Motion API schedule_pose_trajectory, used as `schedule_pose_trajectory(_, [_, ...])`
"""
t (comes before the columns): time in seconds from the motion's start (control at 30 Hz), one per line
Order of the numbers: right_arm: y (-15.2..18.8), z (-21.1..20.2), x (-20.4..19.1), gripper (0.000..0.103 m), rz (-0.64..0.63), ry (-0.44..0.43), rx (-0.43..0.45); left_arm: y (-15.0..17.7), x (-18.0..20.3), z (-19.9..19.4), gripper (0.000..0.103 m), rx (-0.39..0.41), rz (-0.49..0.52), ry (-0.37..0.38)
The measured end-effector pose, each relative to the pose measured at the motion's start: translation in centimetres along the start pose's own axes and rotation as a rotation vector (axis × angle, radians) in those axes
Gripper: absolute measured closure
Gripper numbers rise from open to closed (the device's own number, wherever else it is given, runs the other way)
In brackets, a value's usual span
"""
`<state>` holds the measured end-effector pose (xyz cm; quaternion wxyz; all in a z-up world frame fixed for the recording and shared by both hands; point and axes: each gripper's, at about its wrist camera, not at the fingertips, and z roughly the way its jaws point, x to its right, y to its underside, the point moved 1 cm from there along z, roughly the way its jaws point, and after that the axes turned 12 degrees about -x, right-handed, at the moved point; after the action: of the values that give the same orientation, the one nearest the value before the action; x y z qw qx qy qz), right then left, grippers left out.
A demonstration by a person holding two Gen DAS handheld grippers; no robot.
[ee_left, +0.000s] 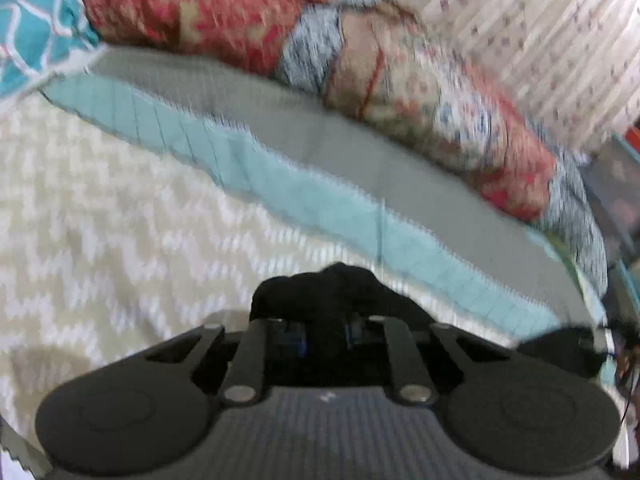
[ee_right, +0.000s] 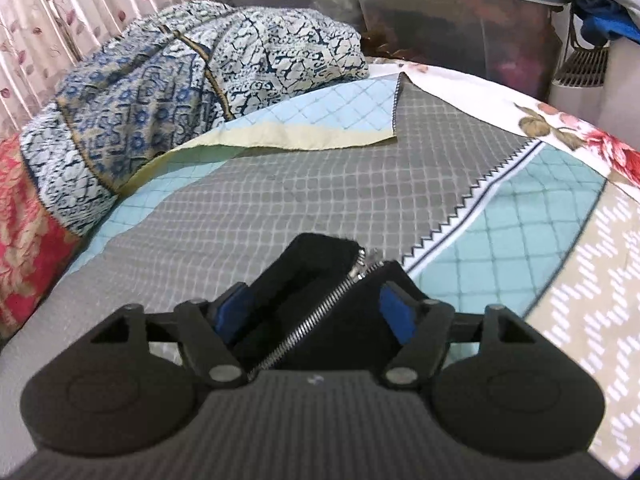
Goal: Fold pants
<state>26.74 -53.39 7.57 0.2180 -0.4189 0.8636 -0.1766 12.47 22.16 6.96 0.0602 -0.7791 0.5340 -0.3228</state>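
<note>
The pants are black cloth. In the left wrist view a bunched black fold of the pants (ee_left: 324, 292) is pinched between the blue pads of my left gripper (ee_left: 326, 338), which is shut on it above the bed. In the right wrist view my right gripper (ee_right: 316, 312) is shut on the waist part of the pants (ee_right: 320, 264), with the open silver zipper (ee_right: 316, 312) running diagonally between the blue pads (ee_right: 394, 312). The rest of the pants hangs below both grippers, out of sight. The left view is blurred.
A quilted bedspread with grey (ee_right: 300, 184), light blue (ee_left: 320, 200) and cream zigzag (ee_left: 120, 200) panels covers the bed. Bundled patterned blankets (ee_right: 168, 92) (ee_left: 420, 92) lie along the far edge by the curtain (ee_left: 540, 32). Storage boxes (ee_right: 452, 20) stand behind the bed.
</note>
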Motion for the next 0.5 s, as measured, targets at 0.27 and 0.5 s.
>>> schedule_pose_trajectory(0.27, [0.1, 3.7, -3.6, 0.099, -0.128, 0.098, -0.028, -2.4, -3.3, -3.0, 0.093, 0.175, -0.217, 0.069])
schedule_pose_trajectory(0.5, [-1.2, 0.9, -3.1, 0.099, -0.104, 0.062, 0.142, -2.4, -4.6, 1.9, 0.093, 0.128, -0.251, -0.013])
